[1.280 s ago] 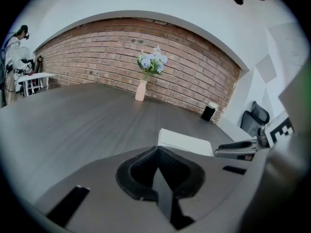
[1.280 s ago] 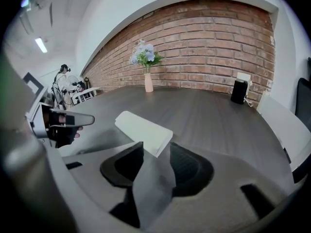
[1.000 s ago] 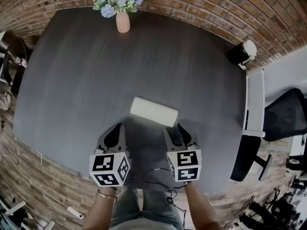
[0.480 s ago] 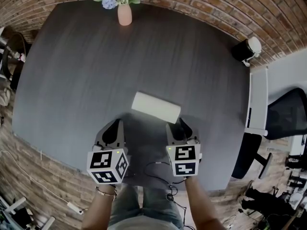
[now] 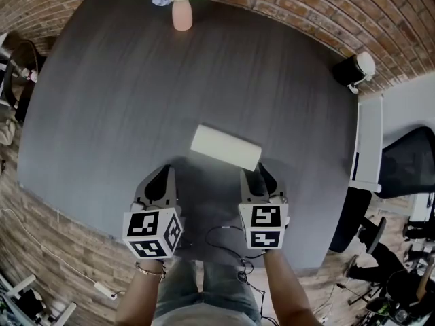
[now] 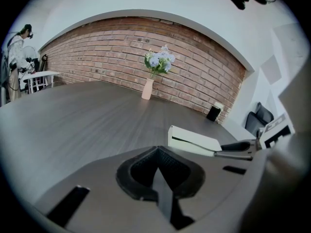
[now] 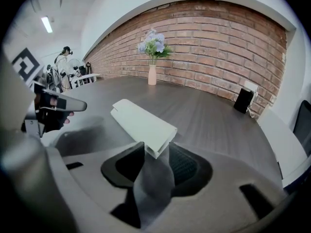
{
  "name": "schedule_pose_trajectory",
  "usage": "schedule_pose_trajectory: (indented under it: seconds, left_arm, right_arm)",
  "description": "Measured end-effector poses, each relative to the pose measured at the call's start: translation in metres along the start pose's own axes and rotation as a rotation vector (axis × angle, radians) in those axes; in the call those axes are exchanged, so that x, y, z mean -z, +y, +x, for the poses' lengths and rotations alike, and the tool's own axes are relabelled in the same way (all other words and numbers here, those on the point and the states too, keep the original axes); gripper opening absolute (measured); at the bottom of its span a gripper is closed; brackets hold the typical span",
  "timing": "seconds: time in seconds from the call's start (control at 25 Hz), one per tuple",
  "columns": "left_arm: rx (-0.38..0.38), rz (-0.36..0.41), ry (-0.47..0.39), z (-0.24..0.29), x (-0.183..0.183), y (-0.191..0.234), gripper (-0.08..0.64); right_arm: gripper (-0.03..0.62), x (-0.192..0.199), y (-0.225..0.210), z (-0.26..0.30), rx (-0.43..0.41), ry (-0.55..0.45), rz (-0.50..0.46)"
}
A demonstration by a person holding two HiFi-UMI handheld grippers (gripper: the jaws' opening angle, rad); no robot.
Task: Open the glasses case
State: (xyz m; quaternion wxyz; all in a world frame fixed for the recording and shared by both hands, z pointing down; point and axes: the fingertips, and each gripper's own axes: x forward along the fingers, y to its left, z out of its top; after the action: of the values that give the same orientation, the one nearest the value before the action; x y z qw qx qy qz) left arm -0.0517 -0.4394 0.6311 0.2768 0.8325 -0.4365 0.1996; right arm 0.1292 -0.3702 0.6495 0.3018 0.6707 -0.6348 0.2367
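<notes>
Glasses case (image 5: 225, 148): white, flat-sided, lying closed on dark table (image 5: 122, 100), near-centre, set slantwise w/ its right end nearer the person. R gripper (image 5: 257, 176) sits at that near end, angled down. In right gripper view the jaws stand wide and are closing, w/ the case's end corner between the tips; pads not seen pressing on it yet, so no grip at this point. L gripper (image 5: 162, 178) hangs short of the case, off its left end, not touching. In left gripper view there is only a narrow gap between the jaws and nothing in it. Same view shows a dark slit running along the case's long side, prob. the lid seam, facing the L side. Reading of layout: R goes for the end because the corner is the easiest part to pinch on a low, flat body, and clamping there should pin the case vs. sliding on the smooth top. L is kept free and low on the seam side, presumably to lift the lid once the case is anchored. Step in hand: securing the case, opening not begun. Risk: a corner-only pinch may let the case pivot or skate. Pink vase (image 5: 181, 15) w/ flowers at far edge, well clear of the work.
</notes>
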Motion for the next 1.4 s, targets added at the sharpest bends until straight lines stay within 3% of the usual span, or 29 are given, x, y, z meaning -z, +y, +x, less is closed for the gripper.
schedule_pose_trajectory:
  seconds: [0.84, 1.4]
  left_arm:
    - [-0.011, -0.003, -0.017, -0.007, -0.017, 0.001, -0.002]
    - [0.006, 0.013, -0.030, -0.009, -0.028, -0.004, -0.002]
  right_arm:
    - [0.156, -0.044, -0.034, -0.007, 0.063, -0.089, 0.041]
    - [0.155, -0.051, -0.037, -0.016, 0.073, -0.105, 0.069]
